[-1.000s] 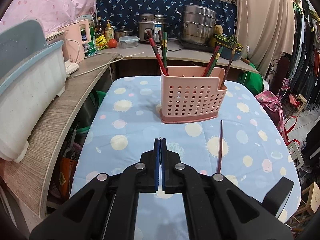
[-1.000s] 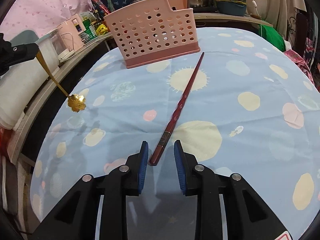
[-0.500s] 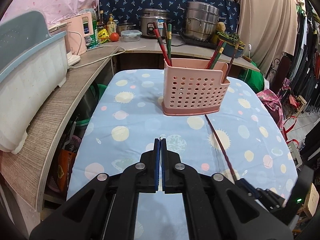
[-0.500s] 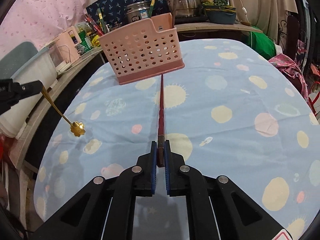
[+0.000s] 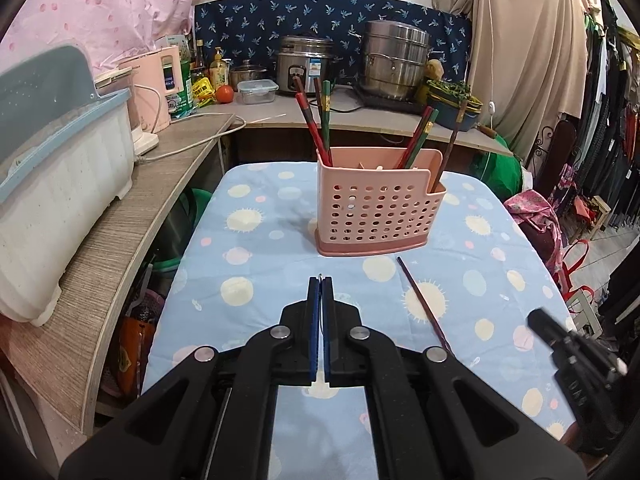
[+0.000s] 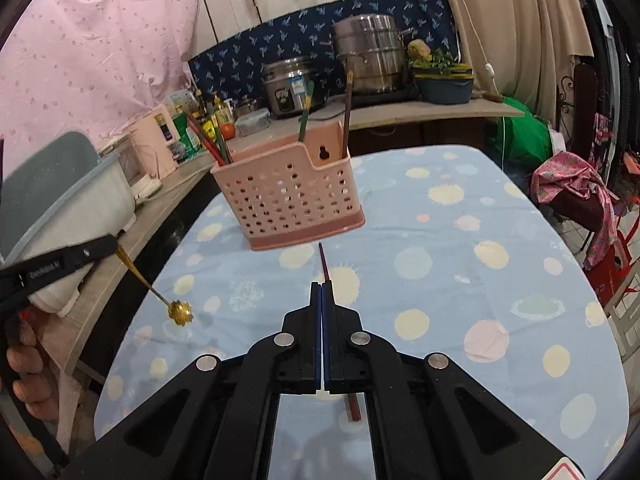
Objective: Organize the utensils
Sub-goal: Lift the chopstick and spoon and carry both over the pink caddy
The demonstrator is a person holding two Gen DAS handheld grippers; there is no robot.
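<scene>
Two grippers are showing in my feeds, and both are working above the blue tablecloth with pale sun and dot prints. My right gripper is clenching its blue-padded jaws on a long dark red chopstick, whose thin tip is pointing toward the pink perforated plastic utensil basket while its thick end is sticking out behind the pads. In the left wrist view that chopstick is slanting just in front of the basket. My left gripper is squeezing its jaws shut on the thin handle of a small gold spoon with a flower-shaped bowl, which is hanging in the air over the table's left edge. Inside the basket, several red and green chopsticks are leaning upright.
</scene>
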